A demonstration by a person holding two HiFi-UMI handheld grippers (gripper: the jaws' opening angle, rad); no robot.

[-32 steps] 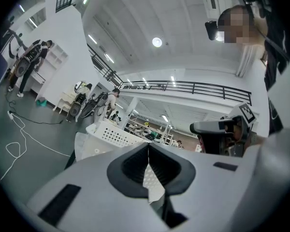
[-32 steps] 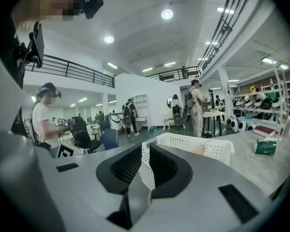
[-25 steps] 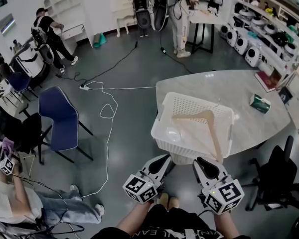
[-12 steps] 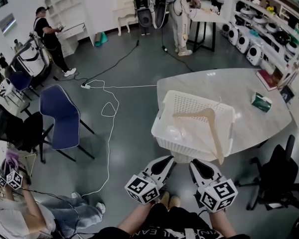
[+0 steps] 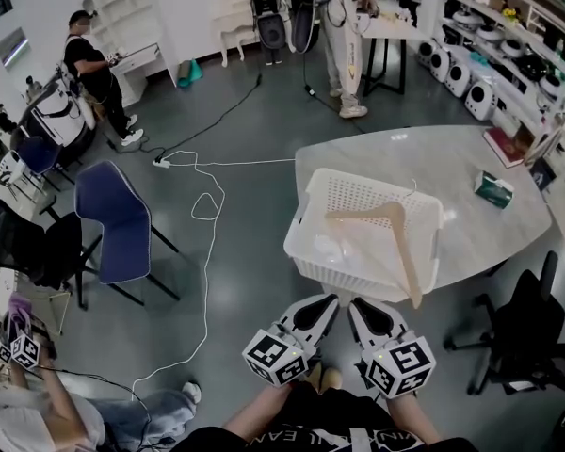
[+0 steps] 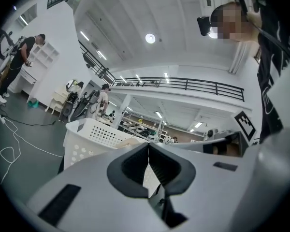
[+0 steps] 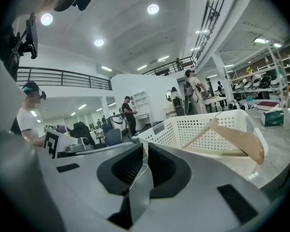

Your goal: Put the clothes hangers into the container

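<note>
A white perforated basket stands at the near edge of a grey oval table. A wooden clothes hanger lies in it, one arm sticking out over the near right rim. The basket and hanger also show in the right gripper view; the basket shows in the left gripper view. Both grippers hang below the basket, close to my body, side by side. My left gripper is shut with nothing in it. My right gripper is shut and empty too.
A green box and a book lie on the table's far right. A blue chair and a white cable are on the floor at left, a black office chair at right. People stand at the back.
Both grippers have drawn back toward my body and closer to each other. The basket and hanger have not moved.
</note>
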